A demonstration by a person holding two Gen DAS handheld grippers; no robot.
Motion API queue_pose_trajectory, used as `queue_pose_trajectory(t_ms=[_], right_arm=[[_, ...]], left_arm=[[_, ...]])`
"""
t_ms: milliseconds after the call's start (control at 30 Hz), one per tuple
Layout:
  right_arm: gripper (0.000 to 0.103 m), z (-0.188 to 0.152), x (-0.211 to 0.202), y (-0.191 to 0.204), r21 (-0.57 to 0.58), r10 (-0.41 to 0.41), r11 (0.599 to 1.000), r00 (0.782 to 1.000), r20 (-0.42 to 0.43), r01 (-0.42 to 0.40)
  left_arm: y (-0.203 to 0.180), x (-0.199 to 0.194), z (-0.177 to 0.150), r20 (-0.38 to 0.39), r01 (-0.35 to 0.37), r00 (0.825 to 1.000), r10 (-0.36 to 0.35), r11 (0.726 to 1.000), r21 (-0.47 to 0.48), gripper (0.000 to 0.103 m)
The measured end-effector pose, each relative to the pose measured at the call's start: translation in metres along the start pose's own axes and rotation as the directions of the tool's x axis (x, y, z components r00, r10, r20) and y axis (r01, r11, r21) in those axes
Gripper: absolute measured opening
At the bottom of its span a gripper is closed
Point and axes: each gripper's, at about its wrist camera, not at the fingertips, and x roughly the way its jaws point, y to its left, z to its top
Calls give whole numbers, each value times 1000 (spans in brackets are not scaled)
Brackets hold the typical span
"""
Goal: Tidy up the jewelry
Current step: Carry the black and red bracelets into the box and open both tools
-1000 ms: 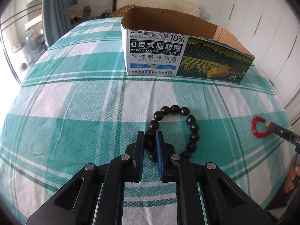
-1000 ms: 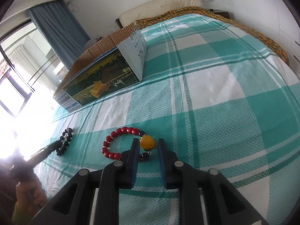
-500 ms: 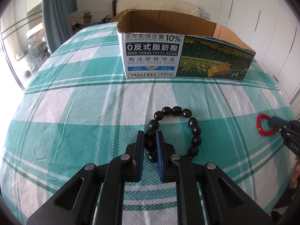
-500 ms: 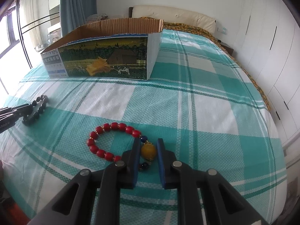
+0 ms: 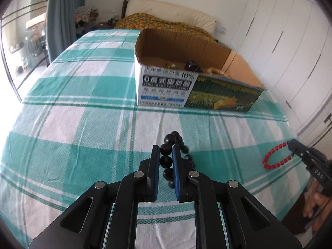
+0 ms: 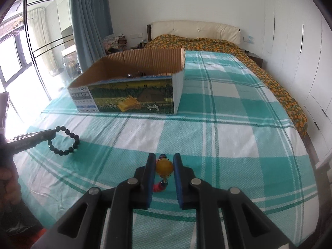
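My left gripper (image 5: 166, 151) is shut on a black bead bracelet (image 5: 166, 160) and holds it lifted above the bed; it also shows in the right wrist view (image 6: 64, 143), hanging from the left gripper (image 6: 51, 133). My right gripper (image 6: 164, 159) is shut on the amber bead of a red bead bracelet (image 6: 164, 167), lifted off the bed. In the left wrist view the red bracelet (image 5: 276, 158) hangs from the right gripper (image 5: 290, 143). An open cardboard box (image 5: 199, 87) with some jewelry inside stands ahead on the bed.
The bed has a green and white checked cover (image 5: 83, 124). An orange patterned quilt (image 6: 269, 76) lies by the headboard. White wardrobes (image 5: 290, 41) stand on the right, a blue curtain (image 6: 89, 20) and windows on the left.
Both grippers have risen, lifting their bracelets off the bed cover. The box interior now shows from above in both views.
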Motion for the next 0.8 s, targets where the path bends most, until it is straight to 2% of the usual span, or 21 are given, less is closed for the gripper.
queue_pose_trajectory(t_ms=[233,400,633,800], right_arm=[[17,58,-29,10,-20,84,996,994,76,-83],[17,114,-37,20,-59,147,988,982,120,-141],[17,185,-10,35,-97,197,978,974,116,-186],[17,210,35,38,-91,214,974,976,45,-209]], left_arm=[[-3,-51,56,72,88,993,-88,996,2,10],[-5,-68,107,116,124,985,-125,992,12,10],[-20,-53,171,144,107,983,-115,992,61,10],[-30,-14,192,104,108,988,-117,991,83,10]])
